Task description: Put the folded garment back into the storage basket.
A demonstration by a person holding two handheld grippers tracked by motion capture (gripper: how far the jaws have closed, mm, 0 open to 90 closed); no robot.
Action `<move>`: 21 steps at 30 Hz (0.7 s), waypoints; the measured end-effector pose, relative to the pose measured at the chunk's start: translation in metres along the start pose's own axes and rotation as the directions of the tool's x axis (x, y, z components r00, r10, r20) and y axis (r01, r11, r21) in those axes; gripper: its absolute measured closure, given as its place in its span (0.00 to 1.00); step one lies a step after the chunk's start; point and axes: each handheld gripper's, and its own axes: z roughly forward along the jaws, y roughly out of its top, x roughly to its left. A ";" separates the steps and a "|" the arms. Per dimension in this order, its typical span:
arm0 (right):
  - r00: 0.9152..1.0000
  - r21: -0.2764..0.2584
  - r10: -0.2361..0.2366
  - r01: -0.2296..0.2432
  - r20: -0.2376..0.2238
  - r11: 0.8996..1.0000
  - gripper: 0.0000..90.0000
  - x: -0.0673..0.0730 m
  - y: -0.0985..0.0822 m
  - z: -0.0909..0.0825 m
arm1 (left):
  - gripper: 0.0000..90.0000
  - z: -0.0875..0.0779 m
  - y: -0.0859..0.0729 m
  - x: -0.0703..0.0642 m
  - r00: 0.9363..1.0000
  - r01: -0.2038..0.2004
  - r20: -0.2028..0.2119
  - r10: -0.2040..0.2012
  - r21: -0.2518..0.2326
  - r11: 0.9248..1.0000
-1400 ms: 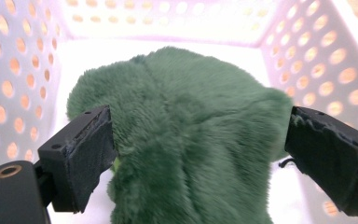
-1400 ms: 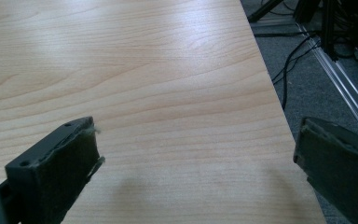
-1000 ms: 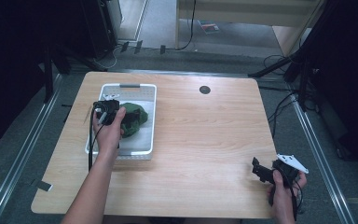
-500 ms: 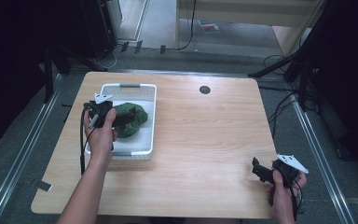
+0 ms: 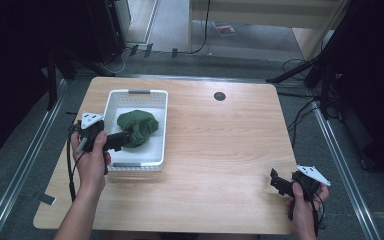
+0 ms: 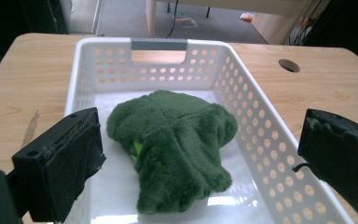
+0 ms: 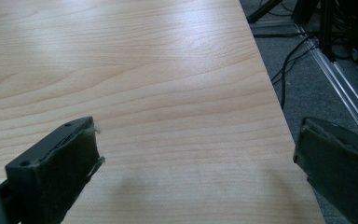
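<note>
A green plush toy (image 5: 137, 127) (image 6: 177, 149) lies in a white perforated basket (image 5: 157, 125) (image 6: 256, 102) on the left half of the wooden table (image 5: 220, 150). My left gripper (image 5: 122, 140) (image 6: 200, 154) hovers at the basket's near left side, pointing at the toy. It is open wide, with the toy just beyond its jaws and nothing between them. My right gripper (image 5: 278, 183) (image 7: 196, 158) is open and empty, low over bare wood near the table's front right corner.
A round cable hole (image 5: 220, 96) (image 6: 289, 65) sits in the table's far middle. The basket has a grey handle (image 5: 138, 92) on its far wall. The table's right edge (image 7: 279, 116) drops to grey floor with cables (image 7: 289, 70) and metal rails.
My left hand and gripper have drawn back from over the basket toward its near left side. The toy stays in the basket. The right gripper has not moved.
</note>
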 end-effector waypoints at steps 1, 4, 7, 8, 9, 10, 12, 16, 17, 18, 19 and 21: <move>1.000 0.000 0.000 0.000 0.000 1.000 0.00 0.000 0.000 0.000 | 0.00 -0.003 -0.002 0.003 1.000 0.002 0.001 -0.002 -0.004 1.000; 1.000 0.000 0.000 0.000 0.002 1.000 0.00 0.000 0.000 0.000 | 0.00 -0.012 -0.008 0.011 1.000 0.015 -0.003 -0.015 -0.016 1.000; 1.000 0.000 0.000 0.000 0.003 1.000 0.00 0.000 0.000 0.000 | 0.00 -0.021 -0.015 0.018 1.000 0.022 -0.012 -0.022 -0.029 0.999; 1.000 0.001 0.000 0.000 0.003 1.000 0.00 0.000 0.000 0.000 | 0.00 -0.025 -0.018 0.021 1.000 0.023 -0.011 -0.023 -0.031 0.999; 1.000 0.000 0.000 0.000 0.003 1.000 0.00 0.000 0.000 0.000 | 0.00 -0.028 -0.021 0.023 1.000 0.026 -0.010 -0.026 -0.036 0.999; 1.000 0.001 0.000 0.000 0.003 1.000 0.00 0.000 0.000 0.000 | 0.00 -0.031 -0.023 0.025 1.000 0.028 -0.011 -0.029 -0.044 0.999; 1.000 0.000 0.001 -0.001 0.005 1.000 0.00 0.000 0.000 0.000 | 0.00 -0.036 -0.028 0.029 1.000 0.026 -0.014 -0.027 -0.050 0.998; 1.000 0.000 0.000 0.000 0.006 1.000 0.00 0.001 0.000 0.000 | 0.00 -0.045 -0.039 0.036 1.000 0.019 -0.019 -0.020 -0.058 0.998; 1.000 0.000 -0.001 0.001 0.006 1.000 0.00 0.001 0.000 0.000 | 0.00 -0.047 -0.042 0.038 1.000 0.018 -0.017 -0.019 -0.059 0.998; 1.000 0.000 -0.002 0.002 0.007 1.000 0.00 0.001 0.000 0.000 | 0.00 -0.049 -0.044 0.041 1.000 0.016 -0.021 -0.017 -0.063 0.998; 1.000 0.000 0.000 0.000 0.007 1.000 0.00 0.001 0.000 0.000 | 0.00 -0.051 -0.047 0.043 1.000 0.017 -0.022 -0.018 -0.070 0.997; 1.000 0.000 0.000 0.000 0.008 1.000 0.00 0.001 0.000 0.000 | 0.00 -0.056 -0.052 0.048 0.999 0.025 -0.027 -0.028 -0.082 0.996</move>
